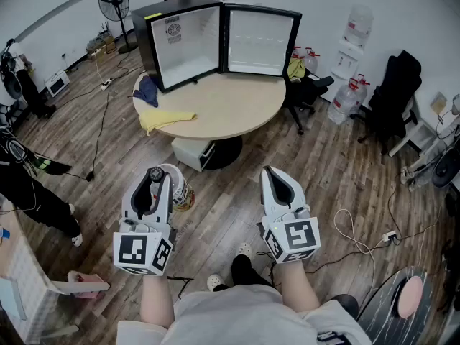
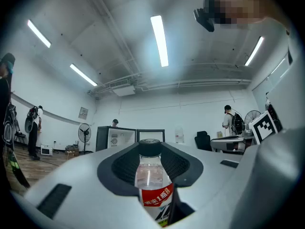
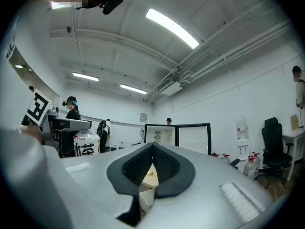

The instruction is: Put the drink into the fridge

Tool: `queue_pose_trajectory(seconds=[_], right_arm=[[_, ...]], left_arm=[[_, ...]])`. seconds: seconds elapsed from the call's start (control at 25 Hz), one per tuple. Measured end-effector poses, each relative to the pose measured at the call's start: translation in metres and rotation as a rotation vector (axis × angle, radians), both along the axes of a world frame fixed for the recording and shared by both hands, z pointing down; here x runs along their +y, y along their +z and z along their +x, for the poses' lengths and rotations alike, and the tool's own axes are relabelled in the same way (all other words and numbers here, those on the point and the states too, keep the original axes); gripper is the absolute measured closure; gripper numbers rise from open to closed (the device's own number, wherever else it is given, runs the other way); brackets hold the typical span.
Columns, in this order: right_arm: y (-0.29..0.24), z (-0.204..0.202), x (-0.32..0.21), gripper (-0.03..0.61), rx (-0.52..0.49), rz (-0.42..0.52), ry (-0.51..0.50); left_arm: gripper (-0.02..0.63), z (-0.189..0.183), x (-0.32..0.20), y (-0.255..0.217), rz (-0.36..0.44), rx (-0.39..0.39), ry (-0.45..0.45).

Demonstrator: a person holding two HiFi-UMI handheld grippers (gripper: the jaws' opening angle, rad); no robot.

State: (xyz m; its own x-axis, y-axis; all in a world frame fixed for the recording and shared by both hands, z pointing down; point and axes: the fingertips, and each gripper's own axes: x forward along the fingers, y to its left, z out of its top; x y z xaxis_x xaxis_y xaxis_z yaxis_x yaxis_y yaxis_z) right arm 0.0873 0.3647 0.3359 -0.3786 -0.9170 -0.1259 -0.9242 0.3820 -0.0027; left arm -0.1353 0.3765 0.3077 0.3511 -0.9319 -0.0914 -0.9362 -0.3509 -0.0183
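The left gripper (image 1: 152,192) was clamped on the drink bottle (image 2: 152,178) – a clear bottle with a black cap and a red band on its label, standing upright between the dark ribbed pads, the cap just above them. The right gripper (image 1: 282,185) was held beside it at about the same height, well apart from it. Its jaws were drawn together so that the tips met, with only a narrow slit lower down and nothing caught between them. Both grippers were held out in front of the person over the wooden floor (image 1: 338,171), short of the round table (image 1: 230,110). On the far side of that table stood the black mini fridge (image 1: 183,45); its door (image 1: 260,42) was swung fully open to the right and the white inside showed no contents. The drink was thus in the left gripper's grasp, well away from the fridge. A yellow cloth (image 1: 164,119) lay over the near left edge of the table, with a dark blue cloth (image 1: 147,90) just behind it. A standing fan (image 1: 115,4) was at the back left – a water dispenser (image 1: 357,29) and several large water jugs (image 1: 345,98) stood along the right wall, near a black office chair (image 1: 394,92).
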Motion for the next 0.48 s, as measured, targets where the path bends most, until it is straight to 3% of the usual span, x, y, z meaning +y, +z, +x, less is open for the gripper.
queue_pose_trajectory(seconds=[0.48], right_arm=[[0.0,0.004,-0.04,0.568,0.0,-0.001,-0.015]], left_arm=[[0.472,0.004,-0.035,-0.001,0.007,0.012,-0.02]])
